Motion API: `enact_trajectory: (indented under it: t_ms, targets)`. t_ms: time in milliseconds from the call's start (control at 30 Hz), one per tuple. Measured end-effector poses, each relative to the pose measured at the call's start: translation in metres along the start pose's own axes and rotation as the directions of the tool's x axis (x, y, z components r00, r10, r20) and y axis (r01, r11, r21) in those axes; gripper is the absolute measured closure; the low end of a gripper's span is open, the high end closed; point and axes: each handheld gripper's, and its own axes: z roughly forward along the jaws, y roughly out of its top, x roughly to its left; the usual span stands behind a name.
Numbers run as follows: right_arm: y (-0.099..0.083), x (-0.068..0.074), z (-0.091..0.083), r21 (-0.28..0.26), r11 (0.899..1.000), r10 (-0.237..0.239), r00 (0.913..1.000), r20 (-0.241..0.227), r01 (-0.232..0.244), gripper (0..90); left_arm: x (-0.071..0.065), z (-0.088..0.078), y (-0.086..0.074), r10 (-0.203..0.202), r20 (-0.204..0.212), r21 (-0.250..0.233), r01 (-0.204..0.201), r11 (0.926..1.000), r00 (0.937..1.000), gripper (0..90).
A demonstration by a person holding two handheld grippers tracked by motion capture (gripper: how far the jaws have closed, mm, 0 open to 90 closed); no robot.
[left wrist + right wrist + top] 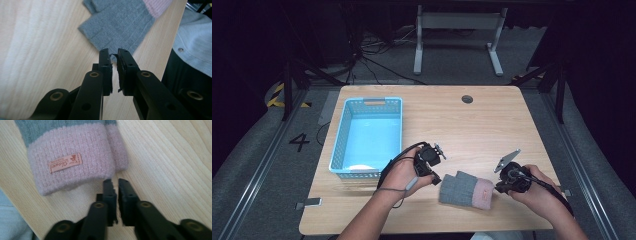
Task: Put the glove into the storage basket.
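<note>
Grey knitted glove (466,190) with pink cuff lies flat on wooden desk (492,125), between both grippers. Left gripper (113,53) fingers nearly together at its grey edge; right gripper (114,182) fingers nearly together just beside cuff. Blue basket (368,137) stands well apart.

From my high view: basket (367,137) sits left-centre of the table (492,125), w/ the knit glove (465,189) lying flat lower centre, to its lower right. Left gripper (436,178) is just left of the glove, right gripper (501,188) just right, near the cuff.
</note>
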Motion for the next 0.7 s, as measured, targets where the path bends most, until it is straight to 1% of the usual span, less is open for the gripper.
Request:
enact_trajectory:
  t_ms: [67,200,267,333,367,400,433,600,667,700]
  targets:
    - [0.001,0.001,0.001,0.0,1.0,-0.016,0.9998,-0.008,0.016,75.1,-0.001,0.009,0.002,0.006,0.01,0.017,-0.006,0.9998,0.9999,82.0]
    - [0.002,0.003,0.002,-0.001,0.999,-0.033,0.9994,-0.011,0.033,72.2,-0.003,0.027,0.006,0.025,0.024,0.057,-0.026,0.9981,0.9994,83.4]
    - [0.002,0.002,0.003,-0.005,0.999,-0.034,0.9994,-0.011,0.034,72.7,-0.003,0.037,0.008,0.03,0.034,0.074,-0.033,0.9967,0.999,84.1]
    - [0.002,0.001,0.003,-0.017,0.999,-0.037,0.9992,-0.015,0.037,74.8,-0.002,0.045,0.008,0.034,0.035,0.088,-0.037,0.9954,0.9988,85.1]
    - [0.002,0.001,0.003,-0.022,0.999,-0.049,0.9987,-0.015,0.048,75.8,-0.002,0.045,0.008,0.034,0.035,0.088,-0.037,0.9954,0.9988,85.9]
    - [0.002,0.001,0.003,-0.025,0.998,-0.054,0.9984,-0.016,0.053,76.7,-0.002,0.051,0.009,0.032,0.037,0.106,-0.036,0.9937,0.9988,86.3]
    - [0.002,0.001,0.003,-0.031,0.998,-0.06,0.9981,-0.016,0.059,77.4,-0.002,0.054,0.009,0.027,0.036,0.109,-0.031,0.9935,0.999,86.8]
    - [0.002,0.0,0.004,-0.043,0.996,-0.081,0.9965,-0.02,0.081,78.4,-0.001,0.056,0.009,0.032,0.031,0.115,-0.035,0.9927,0.999,89.3]
    - [0.003,0.0,0.003,-0.054,0.995,-0.085,0.9963,-0.015,0.084,82.1,-0.002,0.057,0.01,0.033,0.029,0.117,-0.036,0.9924,0.999,89.5]
    - [0.003,0.0,0.002,-0.058,0.995,-0.083,0.9964,-0.013,0.082,85.8,-0.002,0.057,0.01,0.032,0.029,0.117,-0.035,0.9925,0.9991,89.5]
